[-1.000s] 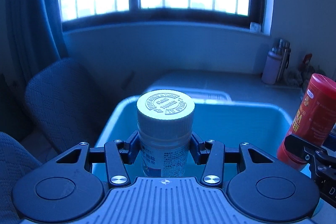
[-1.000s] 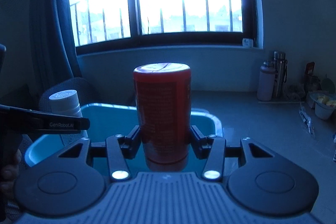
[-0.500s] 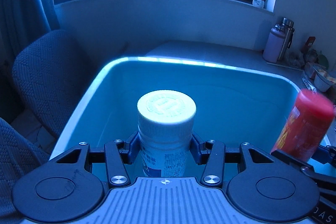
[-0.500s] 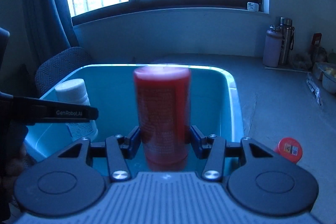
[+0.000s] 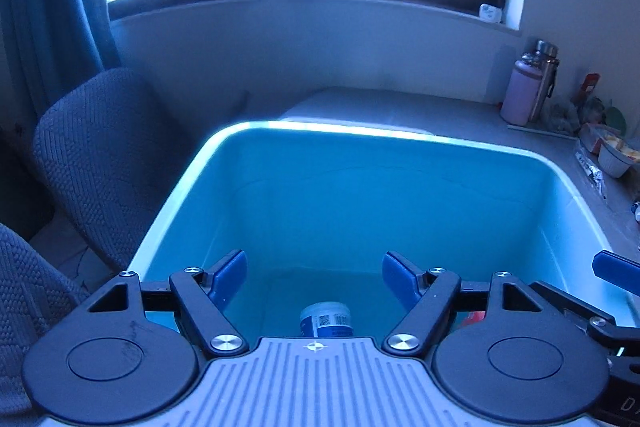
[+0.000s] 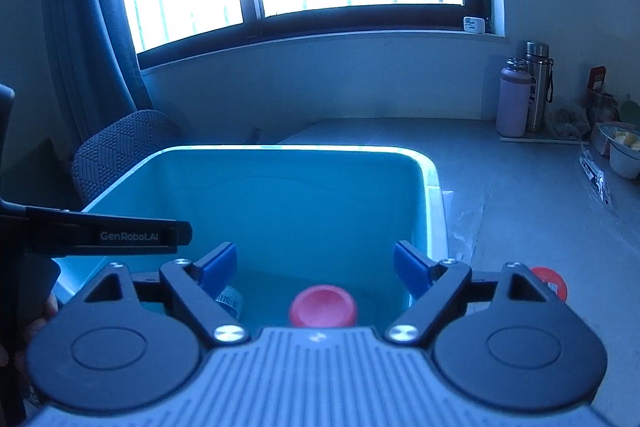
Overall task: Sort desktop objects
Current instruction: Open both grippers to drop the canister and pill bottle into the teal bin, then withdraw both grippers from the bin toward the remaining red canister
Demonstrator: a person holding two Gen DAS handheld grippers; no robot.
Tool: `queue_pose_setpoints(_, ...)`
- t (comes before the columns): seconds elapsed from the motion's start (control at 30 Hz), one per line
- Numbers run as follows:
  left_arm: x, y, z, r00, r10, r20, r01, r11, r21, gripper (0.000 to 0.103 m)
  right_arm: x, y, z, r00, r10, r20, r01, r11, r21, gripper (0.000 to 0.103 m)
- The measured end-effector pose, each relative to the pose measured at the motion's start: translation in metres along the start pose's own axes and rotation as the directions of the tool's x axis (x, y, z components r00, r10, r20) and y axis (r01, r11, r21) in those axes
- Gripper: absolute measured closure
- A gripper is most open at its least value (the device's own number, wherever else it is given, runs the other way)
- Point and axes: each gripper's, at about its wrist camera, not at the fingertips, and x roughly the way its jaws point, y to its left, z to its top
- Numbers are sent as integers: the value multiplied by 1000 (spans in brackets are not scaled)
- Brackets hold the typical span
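left gripper [image 5: 314, 277] jaws opening, nothing between | white pill bottle [image 5: 326, 319] below in teal bin [image 5: 320, 131]; light, rigid, slick, grip at body | right gripper [image 6: 314, 269] opening, empty | red canister [image 6: 323, 311] beneath; stiff, smooth

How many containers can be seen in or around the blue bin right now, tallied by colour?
White with a label, in the blue bin: 1, the white bottle
Red, in the bin: 1, the red canister
Red, on the desk beside the bin: 1, the red-lidded container
Pink, far back on the desk: 1, the pink flask
Steel, beside the pink one: 1, the steel flask
Total: 5
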Motion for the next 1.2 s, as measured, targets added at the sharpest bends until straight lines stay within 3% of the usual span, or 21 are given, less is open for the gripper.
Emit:
queue_pose_setpoints(0.2, -20, -6, -1, 1000, -1, 28, 0, 1000, 27, 20, -8, 0, 0, 999, 30, 14, -30, 999, 14, 10)
queue_pose_setpoints(0.33, -39, -2, -6, 996, 4, 90, -5, 1000, 8, 20, -28, -3, 0, 996, 24, 81, -25, 1000, 3, 3)
queue_pose_setpoints(0.43, -45, 4, -8, 997, 5, 82, -2, 999, -34, 14, -39, -9, 0, 994, -7, 112, 5, 1000, 11, 2)
queue_pose_setpoints(0.8, -72, 15, -33, 996, 47, 74, -40, 994, -104, 13, -71, -33, -30, 985, -64, 159, 54, 997, 63, 1)
queue_pose_setpoints(1.03, -104, 7, -62, 994, 58, 89, -49, 993, -106, 13, -102, -43, -51, 985, -58, 162, 47, 996, 71, 1)
queue_pose_setpoints(1.2, -126, -2, -100, 996, 59, 65, -51, 992, -118, 13, -128, -55, -84, 987, -88, 137, 81, 995, 61, 0)
